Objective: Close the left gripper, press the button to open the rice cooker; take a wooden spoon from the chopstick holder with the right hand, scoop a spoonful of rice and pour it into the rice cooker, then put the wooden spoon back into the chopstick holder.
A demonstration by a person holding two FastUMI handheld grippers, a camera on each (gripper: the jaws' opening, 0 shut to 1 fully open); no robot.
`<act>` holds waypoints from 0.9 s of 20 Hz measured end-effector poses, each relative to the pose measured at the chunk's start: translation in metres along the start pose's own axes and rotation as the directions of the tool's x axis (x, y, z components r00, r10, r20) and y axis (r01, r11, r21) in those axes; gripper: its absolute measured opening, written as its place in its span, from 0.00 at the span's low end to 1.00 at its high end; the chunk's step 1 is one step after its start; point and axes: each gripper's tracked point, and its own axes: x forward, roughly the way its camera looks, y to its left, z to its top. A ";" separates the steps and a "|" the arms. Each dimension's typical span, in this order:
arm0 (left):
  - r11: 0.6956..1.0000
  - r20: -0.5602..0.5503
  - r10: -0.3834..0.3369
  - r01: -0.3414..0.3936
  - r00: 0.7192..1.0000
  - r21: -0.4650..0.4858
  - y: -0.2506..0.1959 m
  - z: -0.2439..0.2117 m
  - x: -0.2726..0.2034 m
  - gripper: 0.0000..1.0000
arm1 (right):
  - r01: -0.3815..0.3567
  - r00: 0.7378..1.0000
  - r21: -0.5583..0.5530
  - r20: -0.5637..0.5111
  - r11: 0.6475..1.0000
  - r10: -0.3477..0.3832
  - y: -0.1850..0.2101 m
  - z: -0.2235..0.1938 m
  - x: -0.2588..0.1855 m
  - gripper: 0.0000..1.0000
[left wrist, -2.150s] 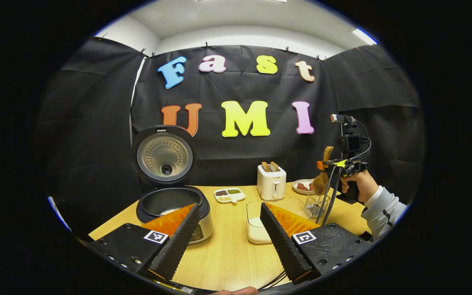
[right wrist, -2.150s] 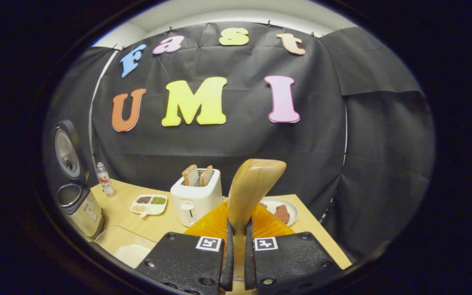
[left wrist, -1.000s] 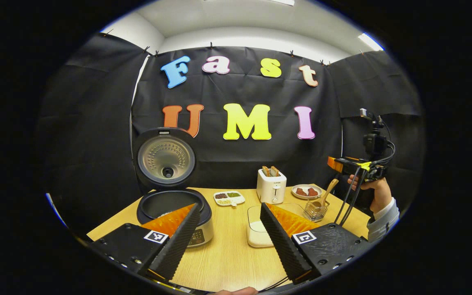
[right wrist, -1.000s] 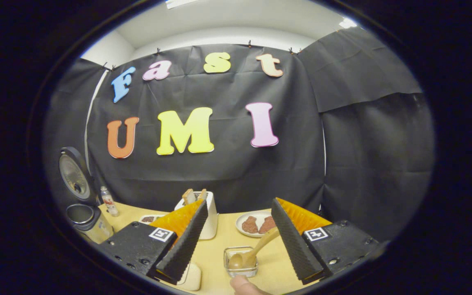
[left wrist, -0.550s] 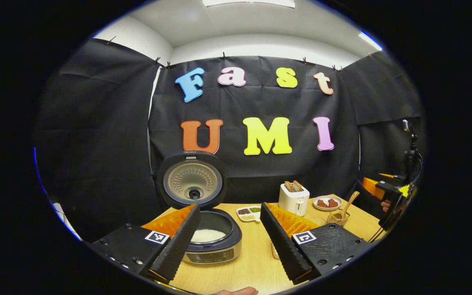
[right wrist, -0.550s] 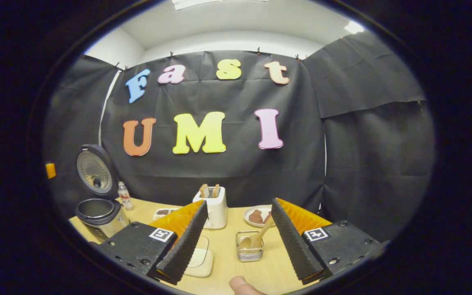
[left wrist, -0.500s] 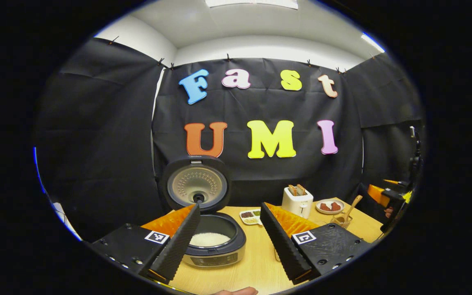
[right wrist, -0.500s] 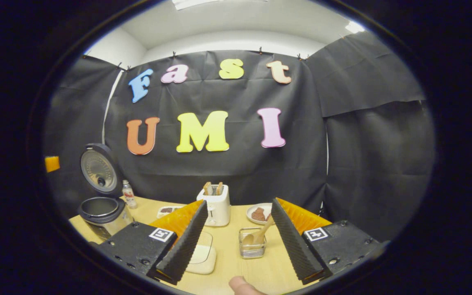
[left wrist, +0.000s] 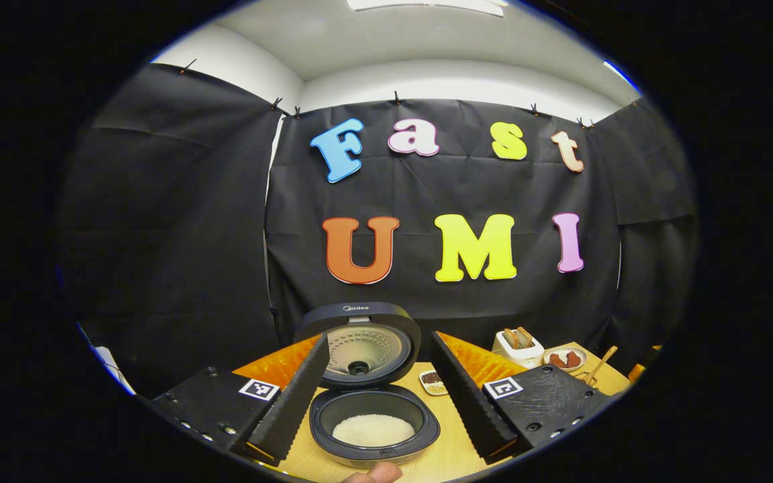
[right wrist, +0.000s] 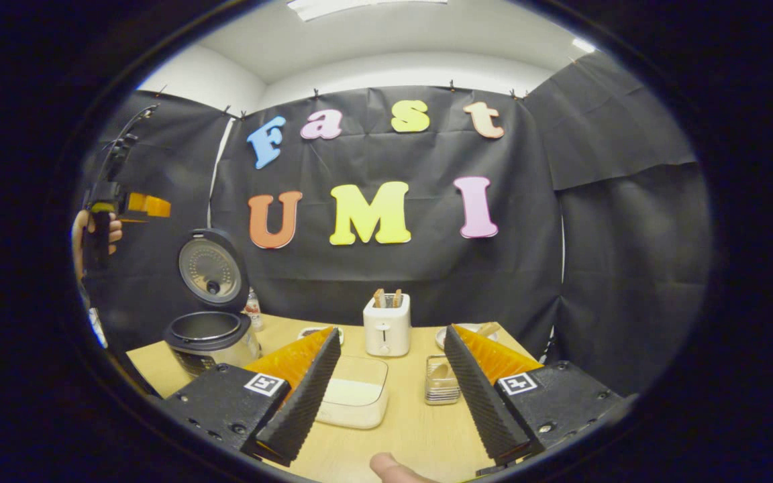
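Left tool (left wrist: pixel 378 396) and right tool (right wrist: pixel 386 386) both gape, empty.

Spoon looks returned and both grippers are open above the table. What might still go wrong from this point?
Three things, judged from the current views:
1. The rice cooker stands with its lid up and rice exposed; the left gripper hovers right over the pot and might knock the lid.
2. The wooden spoon leans out of the chopstick holder, so it could tip out.
3. The right gripper, jaws apart, is near the rice container and holder; a careless pull-back may clip them.
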 end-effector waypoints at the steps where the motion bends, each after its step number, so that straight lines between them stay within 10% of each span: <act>1: 1.000 0.009 0.019 -0.019 1.000 -0.002 0.008 0.007 0.011 0.95 | -0.025 1.000 0.003 -0.013 1.000 0.025 0.006 -0.004 0.001 1.00; 18: 0.996 -0.049 0.079 -0.081 0.996 -0.038 0.029 -0.009 0.194 0.94 | -0.053 0.999 -0.007 -0.005 0.999 0.053 -0.007 -0.020 0.007 0.96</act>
